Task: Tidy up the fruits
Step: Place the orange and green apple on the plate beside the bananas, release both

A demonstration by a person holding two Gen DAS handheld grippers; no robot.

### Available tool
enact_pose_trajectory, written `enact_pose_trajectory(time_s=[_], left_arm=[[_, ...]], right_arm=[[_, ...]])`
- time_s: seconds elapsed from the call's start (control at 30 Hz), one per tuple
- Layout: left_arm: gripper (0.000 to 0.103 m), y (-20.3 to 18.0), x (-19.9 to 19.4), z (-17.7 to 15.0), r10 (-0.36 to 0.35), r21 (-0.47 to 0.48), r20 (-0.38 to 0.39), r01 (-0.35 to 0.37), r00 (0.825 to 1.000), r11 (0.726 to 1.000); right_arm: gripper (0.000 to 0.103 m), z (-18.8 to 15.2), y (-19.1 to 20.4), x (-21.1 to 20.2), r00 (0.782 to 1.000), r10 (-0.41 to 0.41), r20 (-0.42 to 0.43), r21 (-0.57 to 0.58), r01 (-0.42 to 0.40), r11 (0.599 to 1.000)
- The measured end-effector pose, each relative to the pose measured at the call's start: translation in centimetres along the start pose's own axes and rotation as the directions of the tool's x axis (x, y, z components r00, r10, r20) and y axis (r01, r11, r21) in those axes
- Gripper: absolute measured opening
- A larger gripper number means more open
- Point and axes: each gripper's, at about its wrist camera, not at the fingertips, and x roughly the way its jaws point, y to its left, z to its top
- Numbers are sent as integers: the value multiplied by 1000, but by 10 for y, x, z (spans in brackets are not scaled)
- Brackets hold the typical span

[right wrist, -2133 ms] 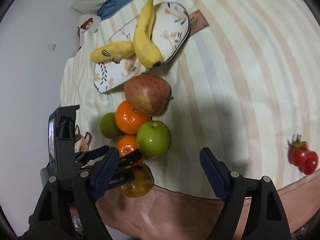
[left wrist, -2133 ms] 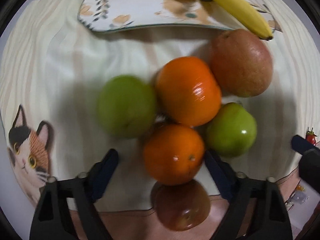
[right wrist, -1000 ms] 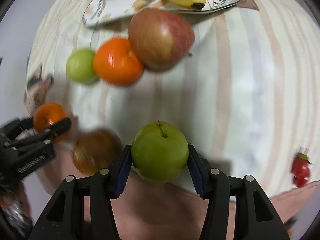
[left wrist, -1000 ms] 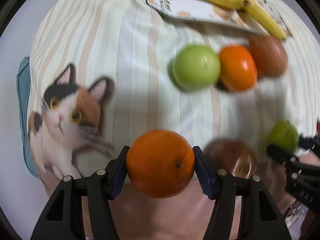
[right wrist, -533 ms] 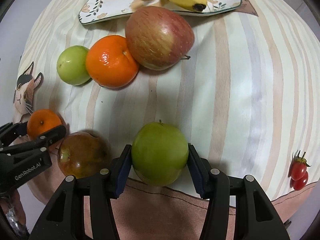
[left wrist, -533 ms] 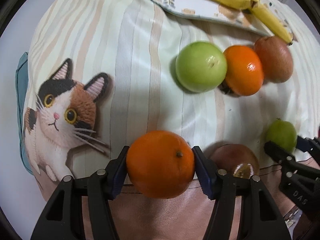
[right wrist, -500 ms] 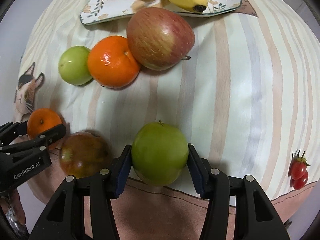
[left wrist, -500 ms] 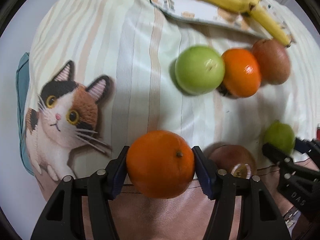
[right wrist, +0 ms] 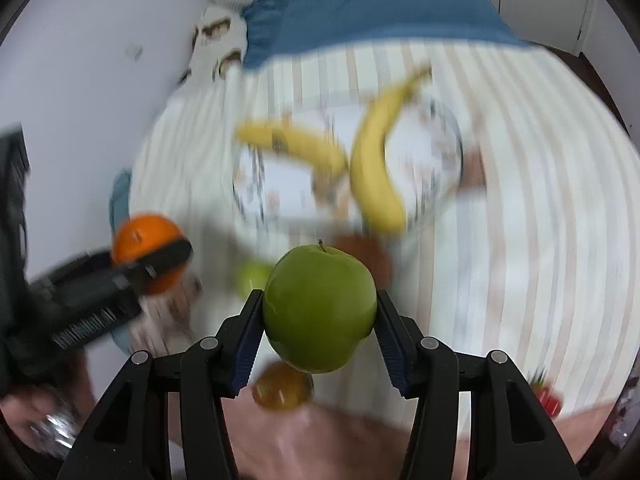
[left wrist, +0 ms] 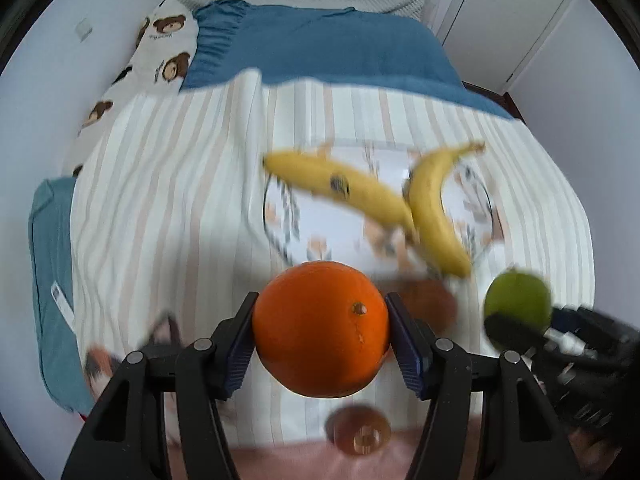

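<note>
Orange (left wrist: 322,328) sits clamped between the left gripper's (left wrist: 320,338) blue pads, green apple (right wrist: 319,308) likewise pinched in the right gripper (right wrist: 318,330), both fruits held above the striped cloth (left wrist: 168,216) near a plate (left wrist: 340,236) bearing two bananas (left wrist: 434,208).

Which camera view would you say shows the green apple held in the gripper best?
The right wrist view: the green apple fills the centre, sharp, stem visible. The left wrist view shows it small, blurred, at the right edge, partly hidden.
</note>
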Motion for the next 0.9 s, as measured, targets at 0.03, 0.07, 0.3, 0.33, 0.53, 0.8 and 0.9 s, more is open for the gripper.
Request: enact_pose_trajectory(time_s=[0.03,0.07,0.3,0.33,0.53,0.8,0.9], left_arm=[[59,2,4,15,7,-6,0,-7,1000,1000],[59,4,12,27,13,-10,-5,-13,1000,1000],[59,28,79,79,-49,-112,-154,32,987,993],[59,31,88,83,-68,-129,-179,45,982,991],[59,39,128,85,-195,-230,-288,130,938,964],[59,37,149,75,-224,-257,-340,139,913,956],[59,36,156,73,-216,-262,-357,125,909,957]], right_arm=[[56,23,-1,-3,1000,-5,22,6,5,1000],[56,44,1,-2,999,-14,37,7,14,1000],[56,139,7,43,998,-57,-10,-19,57,998],[56,145,6,52,998,-63,-19,-26,62,998],[56,173,7,107,992,-72,-104,-38,68,997],[56,182,-2,143,982,-68,-176,-2,69,998],[56,183,-4,152,977,-80,-198,-1,81,997]])
